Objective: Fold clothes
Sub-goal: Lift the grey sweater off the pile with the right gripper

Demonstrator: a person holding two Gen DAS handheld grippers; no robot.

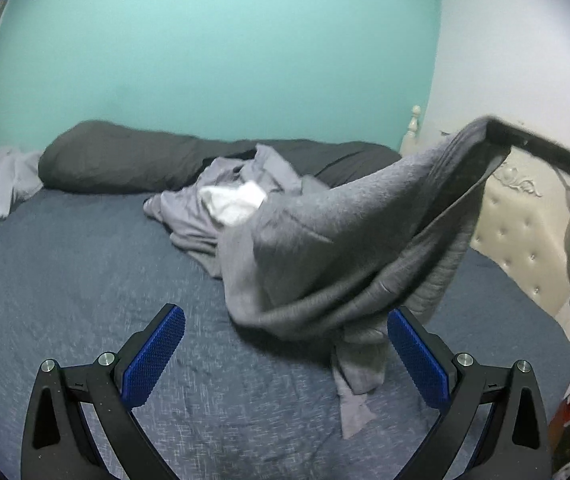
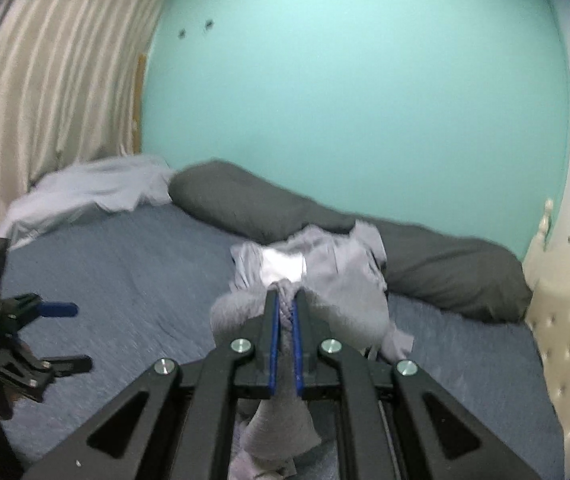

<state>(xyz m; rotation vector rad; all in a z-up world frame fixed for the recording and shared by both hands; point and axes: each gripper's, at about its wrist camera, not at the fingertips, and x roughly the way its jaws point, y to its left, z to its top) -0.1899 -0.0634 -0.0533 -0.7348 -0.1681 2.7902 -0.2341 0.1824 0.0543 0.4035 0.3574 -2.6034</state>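
Note:
A grey knit garment (image 1: pixel 345 248) hangs lifted off the blue bedcover (image 1: pixel 85 280), its lower end trailing on the bed. My right gripper (image 2: pixel 285 300) is shut on a bunched edge of the garment (image 2: pixel 281 412); in the left wrist view the right gripper (image 1: pixel 493 130) reaches in from the right. My left gripper (image 1: pixel 285 336) is open with nothing between its blue pads (image 1: pixel 157 356), low and just in front of the garment's hanging fold. In the right wrist view the left gripper (image 2: pixel 65 336) shows at the left edge, apart from the cloth.
A heap of pale grey clothes with a white piece (image 1: pixel 233 200) lies mid-bed behind the garment. A dark grey pillow roll (image 1: pixel 125 160) runs along the teal wall. A cream tufted headboard (image 1: pixel 525 224) stands right, and a curtain (image 2: pixel 45 80) with pale crumpled sheets (image 2: pixel 85 192) is left.

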